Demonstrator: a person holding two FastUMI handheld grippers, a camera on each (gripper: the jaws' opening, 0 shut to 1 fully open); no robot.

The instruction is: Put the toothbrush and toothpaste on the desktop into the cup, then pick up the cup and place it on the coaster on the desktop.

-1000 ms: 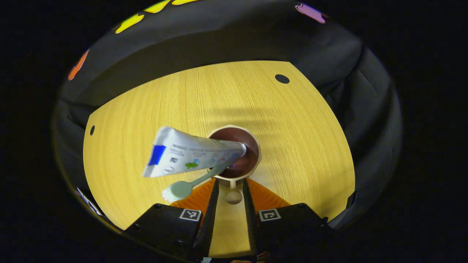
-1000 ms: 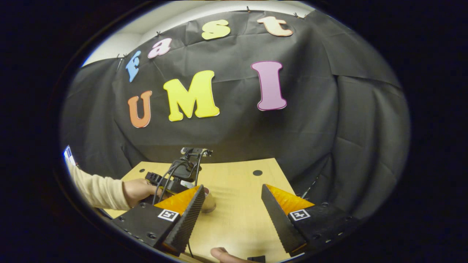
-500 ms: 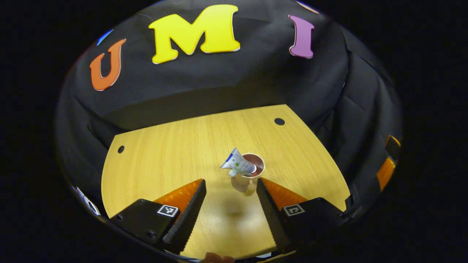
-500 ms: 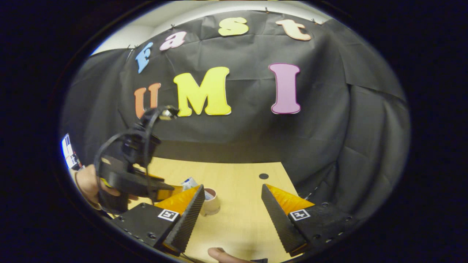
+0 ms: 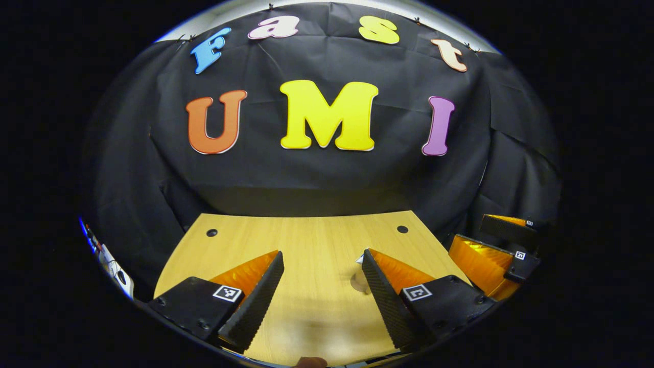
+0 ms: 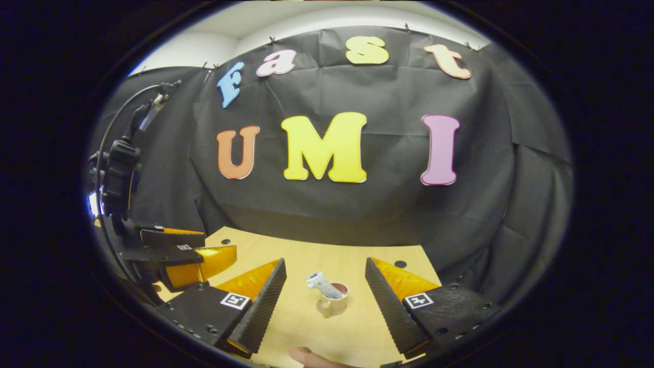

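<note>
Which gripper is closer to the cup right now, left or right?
Hard to call. The cup stands ahead between the right gripper's open fingers, and just beside the left gripper's right finger, mostly hidden behind it.

The left gripper [image 5: 322,286] was held above the desk with its two fingers spread wide apart, and nothing was gripped between them. The right gripper [image 6: 324,301] was held in the same way, its fingers also wide apart and empty. Both were raised and pointed forward, side by side. A fingertip [image 6: 305,354] of the person was seen at the bottom edge.
</note>
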